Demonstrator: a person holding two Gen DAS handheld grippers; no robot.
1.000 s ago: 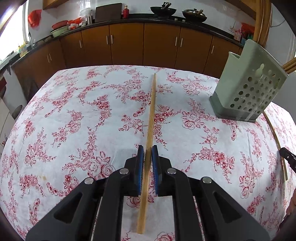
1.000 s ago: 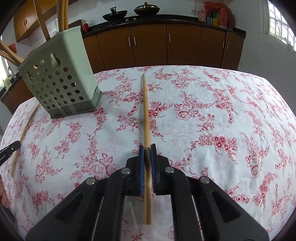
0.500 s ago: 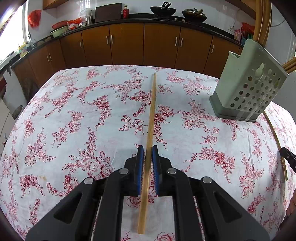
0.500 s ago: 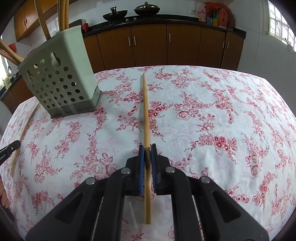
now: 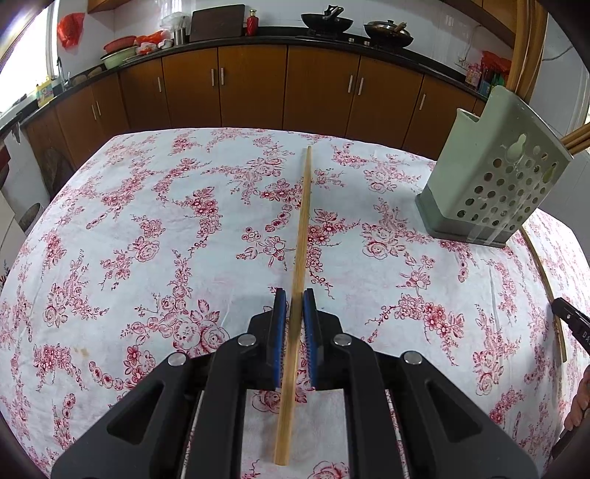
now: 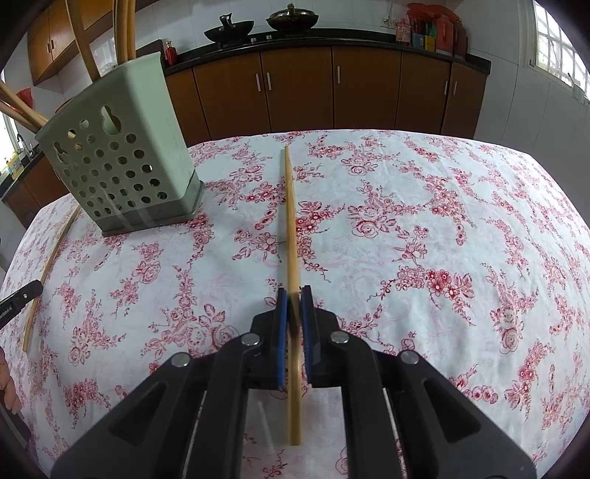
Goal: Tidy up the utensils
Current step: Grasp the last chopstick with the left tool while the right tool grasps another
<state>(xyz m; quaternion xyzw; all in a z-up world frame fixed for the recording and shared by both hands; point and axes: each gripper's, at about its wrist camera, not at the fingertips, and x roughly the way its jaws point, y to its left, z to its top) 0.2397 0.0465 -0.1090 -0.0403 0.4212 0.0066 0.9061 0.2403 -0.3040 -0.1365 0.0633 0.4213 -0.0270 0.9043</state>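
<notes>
On the flowered tablecloth (image 5: 147, 258), your landmark is the green holder (image 5: 490, 191): your left gripper (image 5: 294, 306) is clamped on one chopstick (image 5: 302, 221) left of it, your right gripper (image 6: 294, 306) on another chopstick (image 6: 290, 221) right of it. Each grip sits near the blunt end, so a quick swing toward the holder could make the long tip pivot, slip, or knock the holder over.

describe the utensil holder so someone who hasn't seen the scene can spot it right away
On the table with the red-flowered white tablecloth, look toward the far side, between the two grippers' views. The utensil holder stands upright there: a pale green, square plastic caddy with round drain holes. It is the only standing thing on the cloth, with wooden chopsticks sticking out of its top.
</notes>
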